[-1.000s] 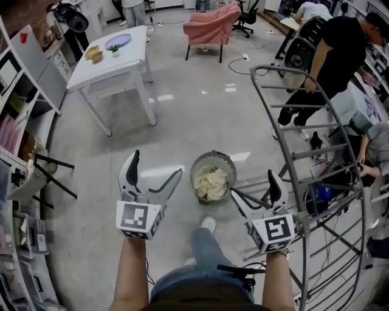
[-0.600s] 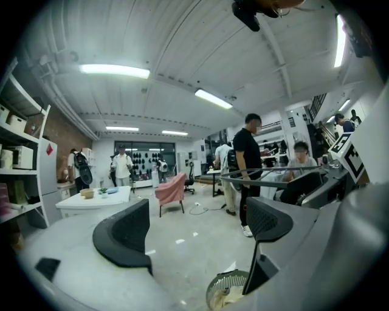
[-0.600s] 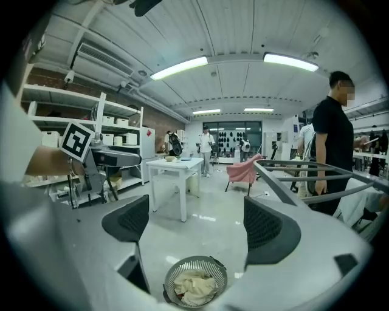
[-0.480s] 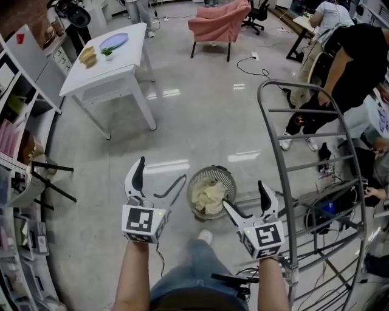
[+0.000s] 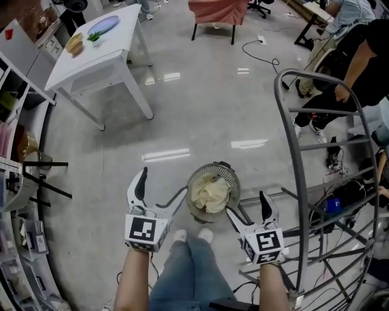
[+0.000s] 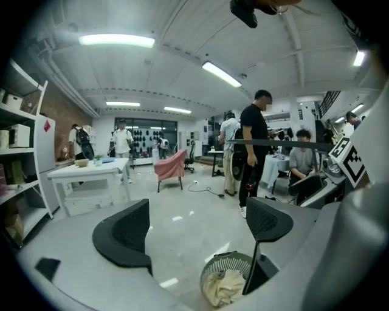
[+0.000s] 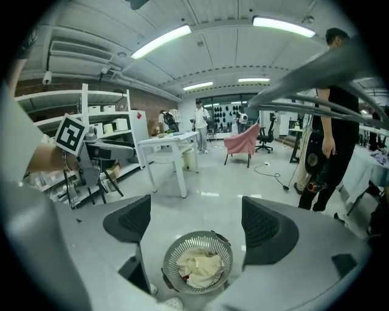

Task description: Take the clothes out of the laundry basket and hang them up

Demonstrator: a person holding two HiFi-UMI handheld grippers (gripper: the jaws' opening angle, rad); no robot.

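A round grey laundry basket [image 5: 194,181] stands on the floor in front of my feet, with cream clothes [image 5: 209,191] bunched inside. It also shows in the left gripper view as the basket [image 6: 214,273] and in the right gripper view as the basket [image 7: 173,254]. My left gripper [image 5: 159,187] hangs open just left of the basket, nothing between its fingers. My right gripper [image 5: 247,205] is open too, just right of the basket. A grey metal drying rack [image 5: 307,152] rises at the right.
A white table [image 5: 97,51] stands at the far left, a pink chair [image 5: 219,12] at the back. Shelving [image 5: 15,158] lines the left side. People [image 5: 355,54] stand and sit behind the rack, with cables on the floor there.
I have stepped closer to the basket. Both grippers have come nearer to it, one on each side, and stay open. The rack now stands closer on my right.
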